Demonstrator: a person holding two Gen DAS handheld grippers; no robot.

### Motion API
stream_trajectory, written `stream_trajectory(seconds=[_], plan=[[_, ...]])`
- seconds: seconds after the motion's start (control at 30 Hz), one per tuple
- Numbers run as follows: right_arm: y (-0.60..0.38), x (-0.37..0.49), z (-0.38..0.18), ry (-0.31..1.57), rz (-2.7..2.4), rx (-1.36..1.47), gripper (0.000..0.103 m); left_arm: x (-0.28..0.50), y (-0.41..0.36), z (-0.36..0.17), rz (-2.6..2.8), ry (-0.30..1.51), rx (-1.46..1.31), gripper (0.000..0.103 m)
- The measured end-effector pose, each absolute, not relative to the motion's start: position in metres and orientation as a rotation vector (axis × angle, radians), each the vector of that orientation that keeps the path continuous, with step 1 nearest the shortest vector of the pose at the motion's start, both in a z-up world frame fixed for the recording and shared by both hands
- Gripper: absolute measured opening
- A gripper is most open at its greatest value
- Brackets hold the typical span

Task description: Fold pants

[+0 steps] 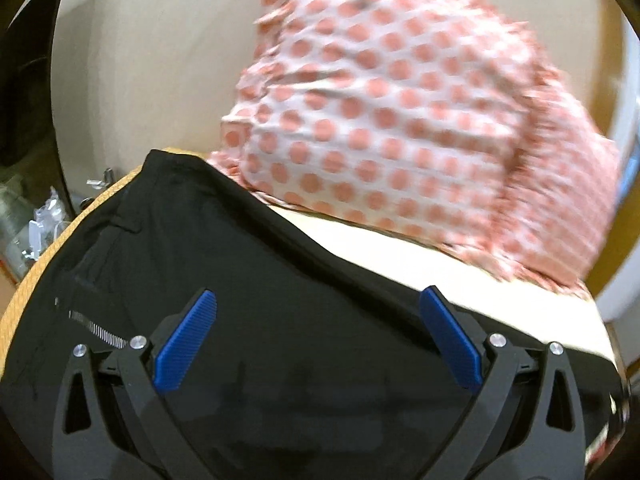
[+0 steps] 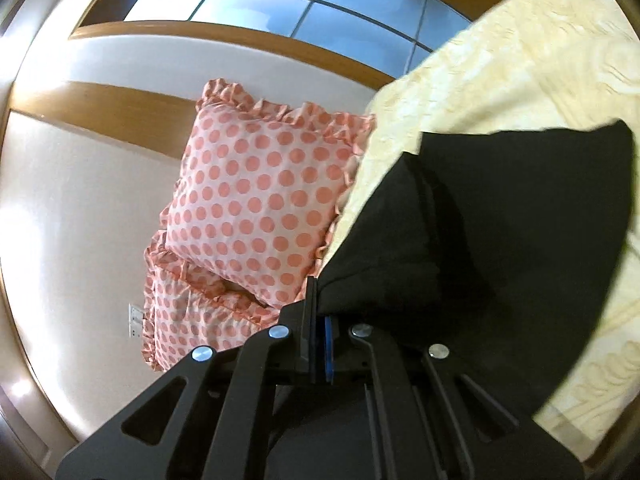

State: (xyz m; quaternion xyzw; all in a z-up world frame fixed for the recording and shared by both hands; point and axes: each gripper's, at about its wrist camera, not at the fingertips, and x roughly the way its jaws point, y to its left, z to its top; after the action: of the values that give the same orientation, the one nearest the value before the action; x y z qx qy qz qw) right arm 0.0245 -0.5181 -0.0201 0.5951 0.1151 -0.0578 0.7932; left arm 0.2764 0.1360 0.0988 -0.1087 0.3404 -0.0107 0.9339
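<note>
Surface is a bed w/ a pale yellow textured bedspread (image 2: 500, 72); in the left wrist view it shows as a cream strip (image 1: 400, 256) btwn the dark cloth and the pillow. Room: off-white wall (image 2: 80, 200) w/ wood trim bands, a window (image 2: 280, 0) w/ dark grid bars high up, and a small wall switch plate (image 2: 135, 320) low on the wall left of the pillows. Two pillows, white w/ coral-pink dots and ruffled edges, lean at the wall; upper pillow (image 2: 256, 204) sits over a lower one (image 2: 192, 320). Left wrist view shows a dotted pillow (image 1: 392, 100) too, blurred, at the far side of the bed. Far left in that view: wood edge and some clear-plastic clutter (image 1: 44, 216), too blurred to ID.

Black pants (image 1: 240, 260) lie spread on the bed, near side, zipper teeth (image 1: 96, 328) visible at left.

Left hand-held gripper (image 1: 318, 300): jaws wide apart, blue pads (image 1: 188, 344) over the black fabric, nothing pinched btwn them; can't tell if the tips touch the cloth.

Right hand-held gripper (image 2: 318, 292): jaws fully closed, clamping an edge of the black pants (image 2: 500, 220); fabric fans out from the tips to the right and drapes over the bedspread. Pillows sit just left of the pinch point in that view.
</note>
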Motion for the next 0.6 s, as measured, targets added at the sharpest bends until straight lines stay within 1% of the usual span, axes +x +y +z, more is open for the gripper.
stream_trajectory(seconds=[0.13,0.33,0.43,0.5,0.53,0.57,0.6], plan=[[-0.527,0.018,-0.026,0.257,-0.149,1.307,0.003,0.341,0.149,0.085,0.029,0.771,-0.262,0.1],[-0.53,0.024,-0.035,0.3,-0.167,1.302,0.003,0.42,0.164,0.059,0.171,0.912,-0.272,0.088],[-0.531,0.024,-0.035,0.318,-0.175,1.28,0.003,0.44,0.175,0.049,0.192,0.963,-0.342,0.078],[-0.53,0.026,-0.035,0.325,-0.177,1.273,0.003,0.446,0.182,0.044,0.203,0.977,-0.376,0.055],[-0.531,0.026,-0.035,0.327,-0.178,1.273,0.003,0.448,0.185,0.043,0.205,0.986,-0.385,0.025],[-0.531,0.027,-0.035,0.328,-0.176,1.272,0.003,0.446,0.188,0.042,0.204,0.991,-0.394,0.016],[-0.532,0.028,-0.036,0.329,-0.172,1.272,0.003,0.439,0.193,0.044,0.2,0.984,-0.404,0.013]])
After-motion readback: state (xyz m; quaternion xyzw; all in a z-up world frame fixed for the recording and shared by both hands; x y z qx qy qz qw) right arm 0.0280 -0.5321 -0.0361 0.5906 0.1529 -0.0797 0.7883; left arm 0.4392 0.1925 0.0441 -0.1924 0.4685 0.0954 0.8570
